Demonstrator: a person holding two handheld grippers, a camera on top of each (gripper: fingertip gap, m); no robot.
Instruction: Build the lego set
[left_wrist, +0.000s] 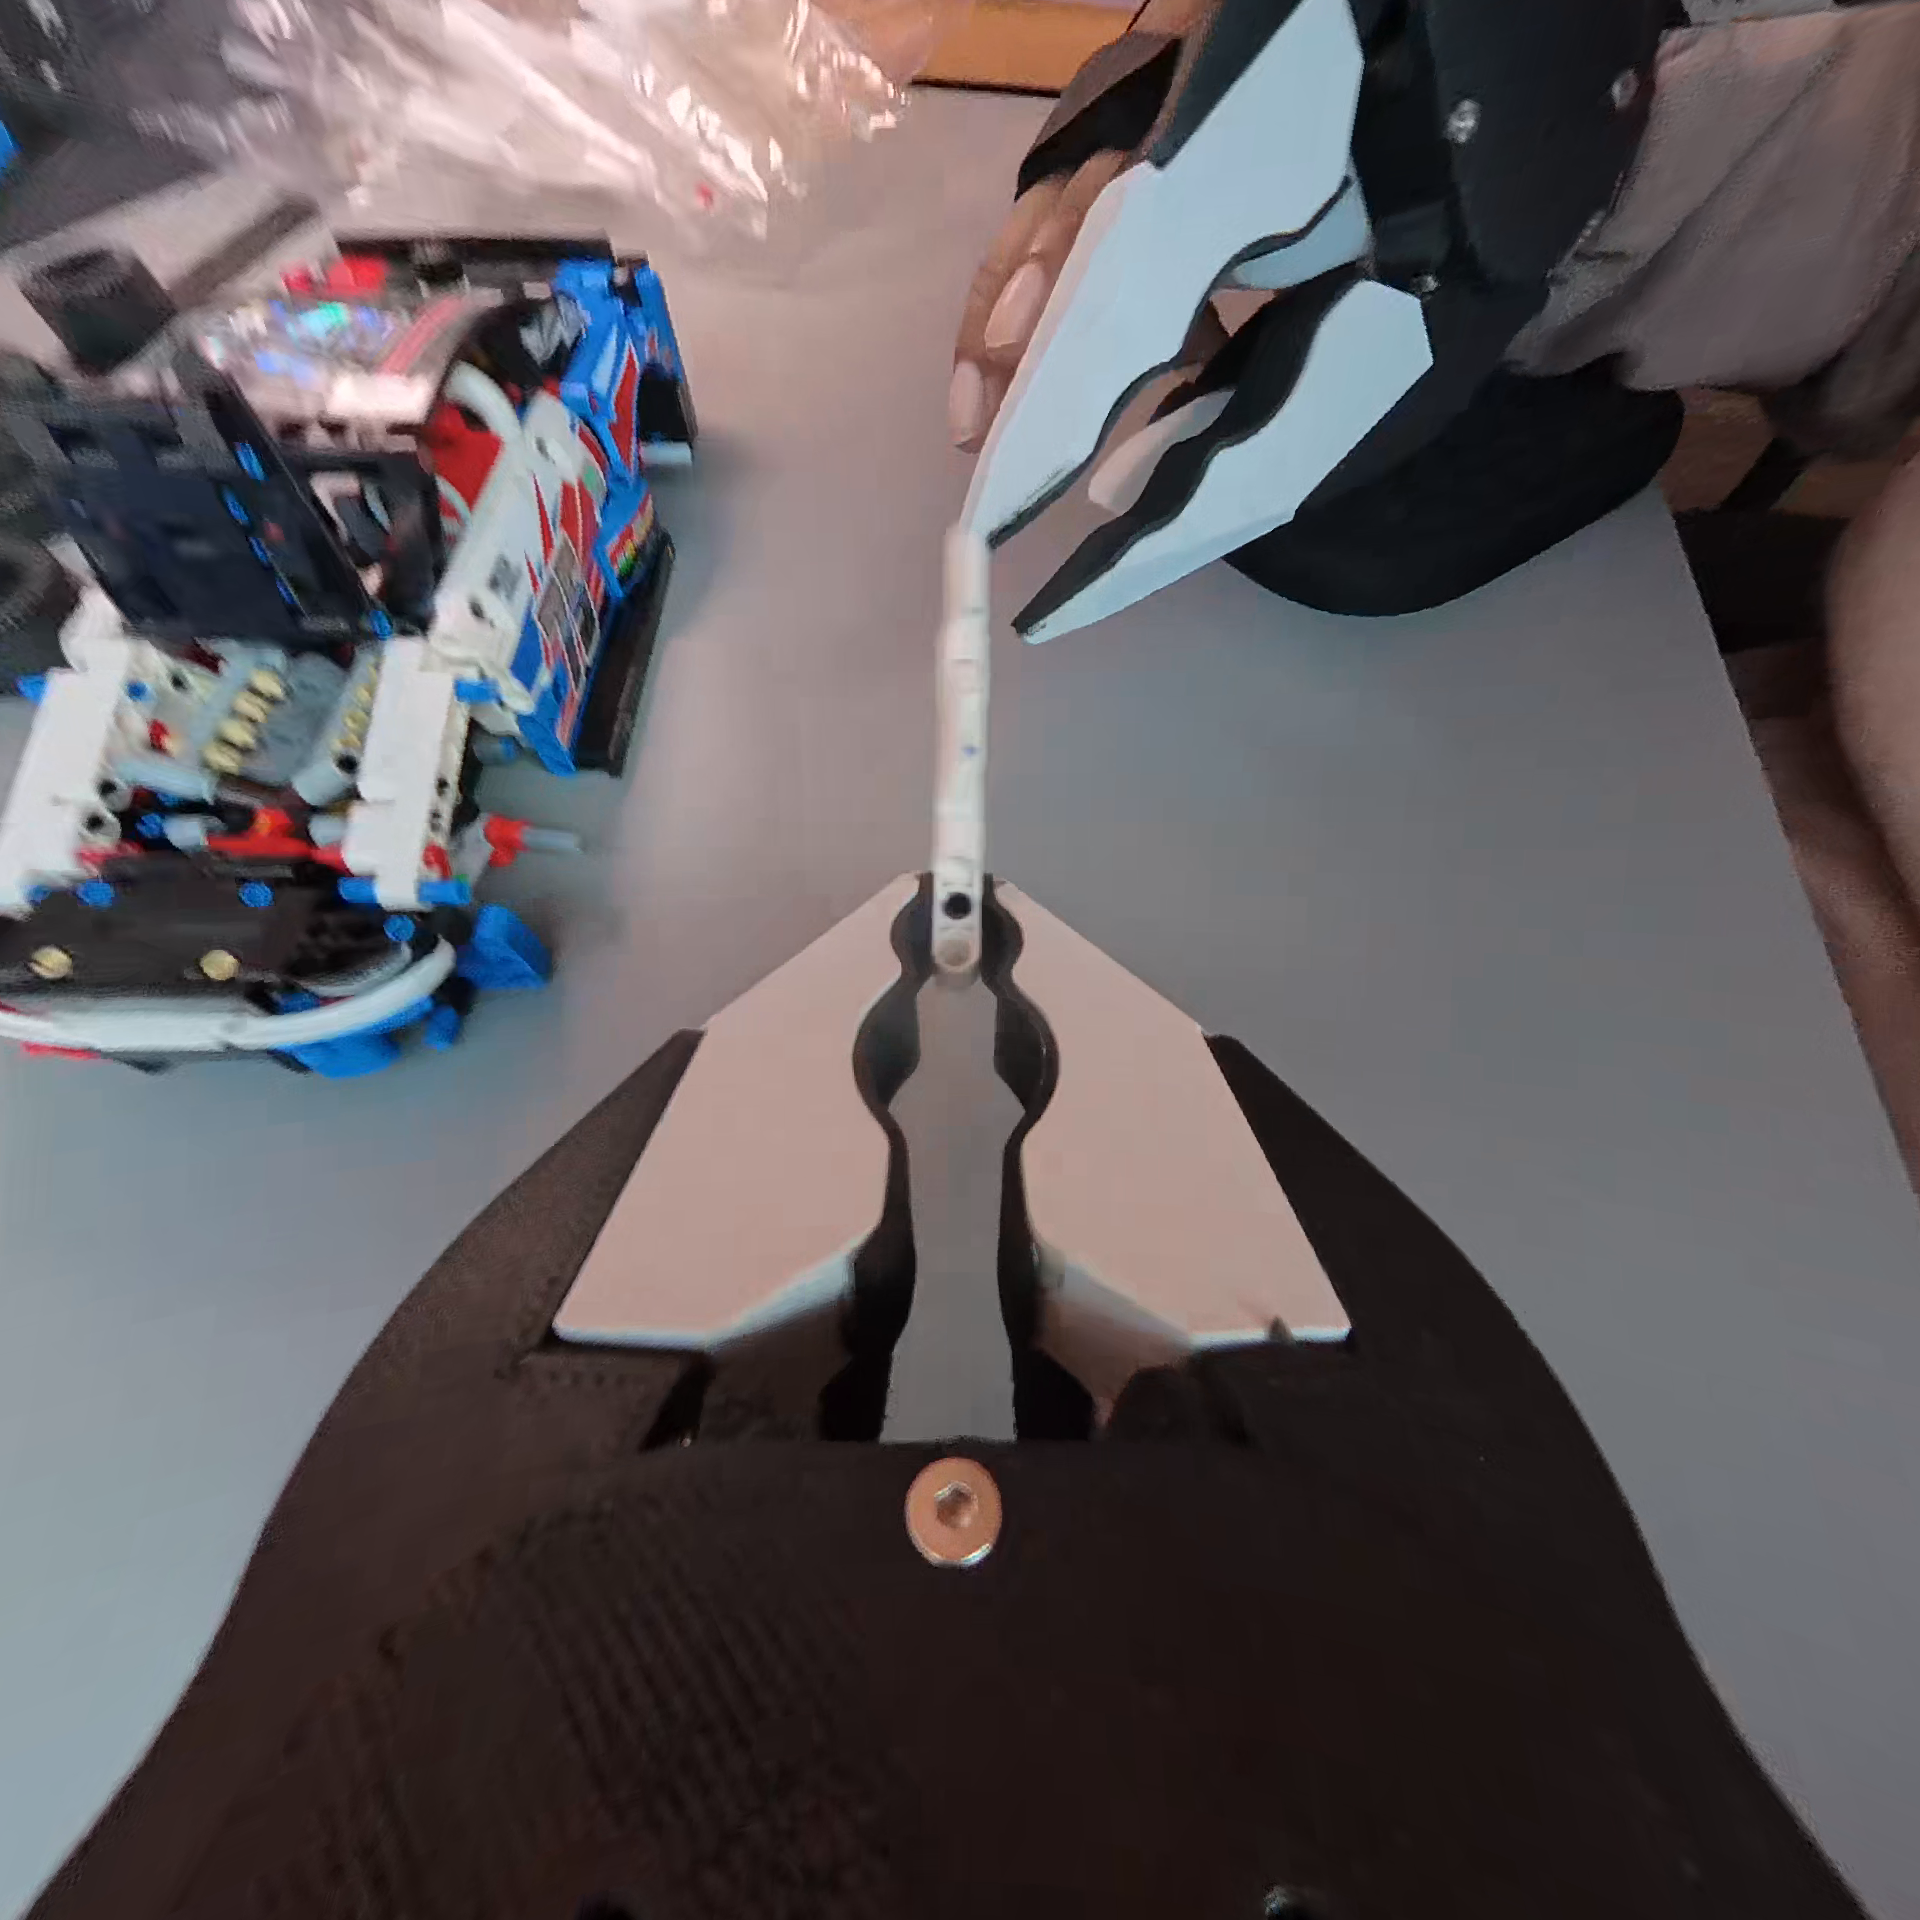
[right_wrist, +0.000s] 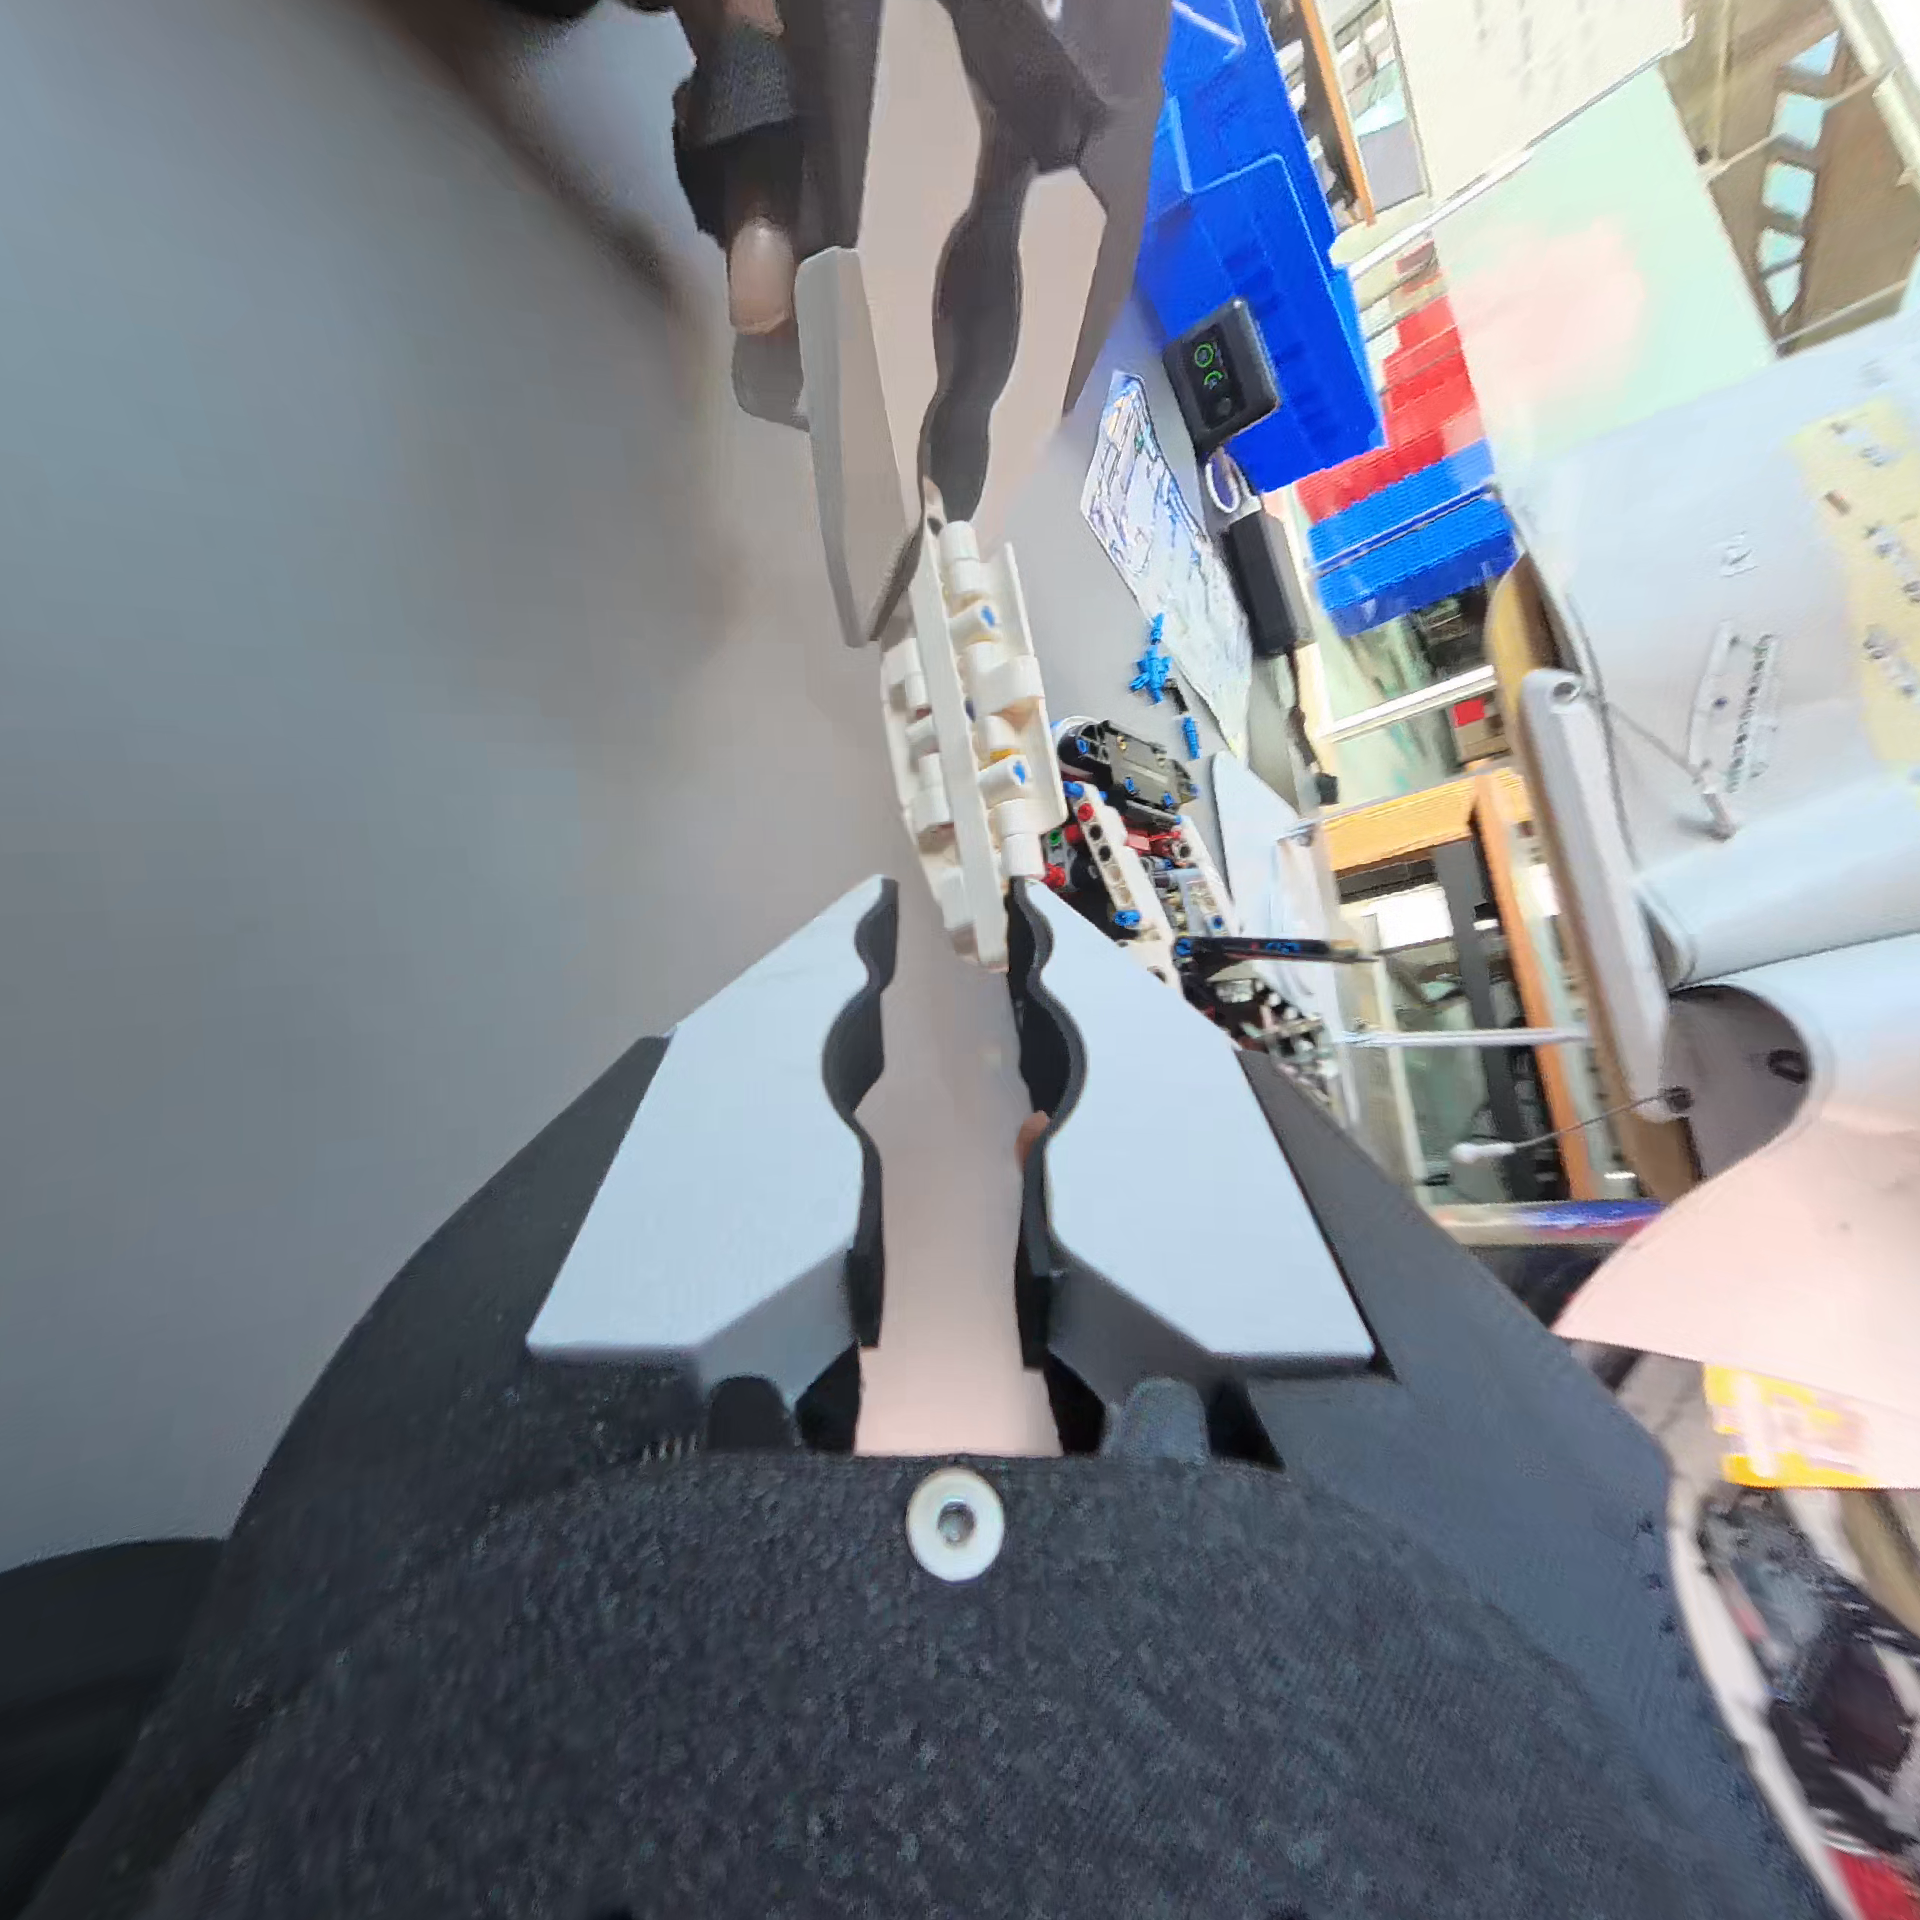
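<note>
The lego car (left_wrist: 312, 665) is sitting largely built toward the bench's (left_wrist: 1351, 935) far left, though bodywork is seemingly still missing. The left gripper (left_wrist: 954, 914) is clenching one end of a white panel assembly (left_wrist: 961, 707), holding it over mid-bench. The right gripper (right_wrist: 951, 914), jaws parted, is closing around its other end. Bare surface is lying open below; the right edge is running close beside.
</note>
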